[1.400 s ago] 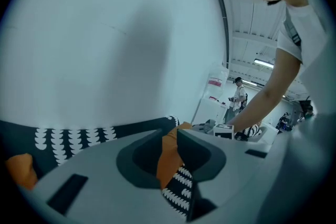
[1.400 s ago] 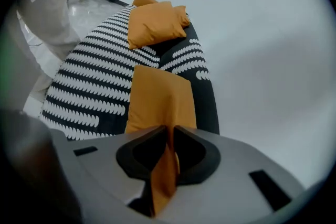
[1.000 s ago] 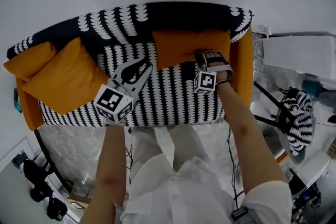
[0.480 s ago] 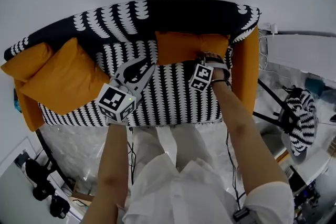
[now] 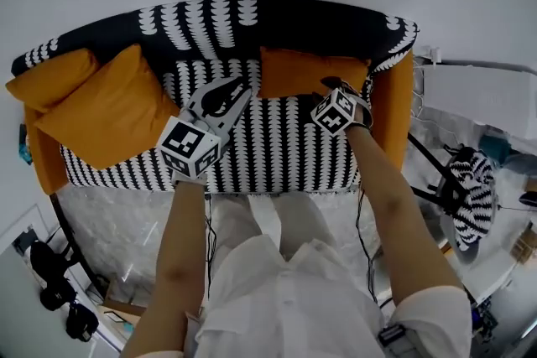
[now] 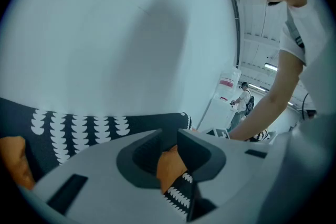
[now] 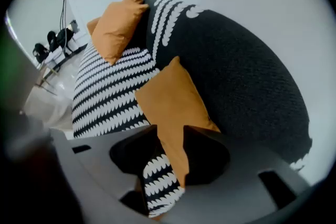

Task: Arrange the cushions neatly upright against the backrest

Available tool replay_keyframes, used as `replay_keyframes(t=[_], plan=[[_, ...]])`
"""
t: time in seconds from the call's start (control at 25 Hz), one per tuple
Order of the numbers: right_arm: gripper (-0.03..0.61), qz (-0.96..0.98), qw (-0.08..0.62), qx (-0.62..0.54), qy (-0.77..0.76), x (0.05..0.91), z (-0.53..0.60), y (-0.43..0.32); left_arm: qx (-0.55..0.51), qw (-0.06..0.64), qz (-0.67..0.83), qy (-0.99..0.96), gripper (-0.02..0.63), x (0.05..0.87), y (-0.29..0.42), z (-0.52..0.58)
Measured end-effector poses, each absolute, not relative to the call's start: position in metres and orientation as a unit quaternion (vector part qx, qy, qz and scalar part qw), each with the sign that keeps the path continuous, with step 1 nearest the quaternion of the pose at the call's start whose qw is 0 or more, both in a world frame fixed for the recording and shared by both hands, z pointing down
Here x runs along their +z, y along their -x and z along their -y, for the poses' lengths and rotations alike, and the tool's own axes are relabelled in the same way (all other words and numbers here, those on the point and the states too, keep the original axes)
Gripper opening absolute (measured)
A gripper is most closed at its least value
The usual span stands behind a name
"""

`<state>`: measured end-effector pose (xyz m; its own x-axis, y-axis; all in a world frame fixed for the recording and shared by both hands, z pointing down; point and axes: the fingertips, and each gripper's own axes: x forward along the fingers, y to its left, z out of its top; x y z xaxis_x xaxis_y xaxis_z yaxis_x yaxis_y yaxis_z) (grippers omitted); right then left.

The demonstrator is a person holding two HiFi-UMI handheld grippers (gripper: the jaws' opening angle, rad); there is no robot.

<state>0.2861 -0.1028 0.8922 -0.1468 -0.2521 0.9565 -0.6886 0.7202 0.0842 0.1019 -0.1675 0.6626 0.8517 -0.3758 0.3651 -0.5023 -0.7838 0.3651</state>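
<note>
"Right cushion (image 5: pixel 306 73): where does it sit against the backrest (image 5: pixel 252 19)?"

"It stands on its long edge on the seat (image 5: pixel 277 147) and leans back on the backrest, towards the end on the person's right. It is close to the orange armrest (image 5: pixel 390 109) there."

"And the right gripper (image 5: pixel 331 86)?"

"It points steeply down at the lower corner of that cushion, the corner farthest from the backrest's middle. Its jaws have just been opening. In the right gripper view (image 7: pixel 168 131) they are spread, with the cushion's corner in the gap and neither pad pressing on it."

"The left gripper (image 5: pixel 239 88)?"

"It hovers over the seat in front of the backrest's middle, aimed at the backrest. In the left gripper view (image 6: pixel 169 139) the jaws stand a narrow way apart, with nothing between them. Only the sofa shows through the gap."

"Any other cushions?"

"The left cushion (image 5: pixel 105 117) lies tilted, with one corner towards the backrest's other end and most of its body out over the seat. Another orange shape (image 5: pixel 50 78) sits beyond it at that same end. I can't tell whether it is a cushion or arm padding."
</note>
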Motion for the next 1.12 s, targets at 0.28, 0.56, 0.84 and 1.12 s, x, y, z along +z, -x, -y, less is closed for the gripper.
replay_keyframes(t=[0.28,0.56,0.84,1.12], plan=[[0.167,0.765,0.442,0.256,-0.392,0.794,0.117,-0.239,0.132,0.226,0.252,-0.932,0.098,0.627,-0.066,0.16],[0.176,0.793,0.372,0.254,-0.41,0.709,0.132,-0.191,0.124,0.218,0.271,-0.929,0.098,0.585,-0.024,0.157],[0.176,0.806,0.287,0.252,-0.452,0.623,0.136,-0.163,0.106,0.198,0.277,-0.934,0.098,0.533,-0.003,0.152],[0.158,0.811,0.186,0.232,-0.504,0.542,0.133,-0.169,0.085,0.168,0.302,-0.935,0.086,0.487,0.021,0.156]])
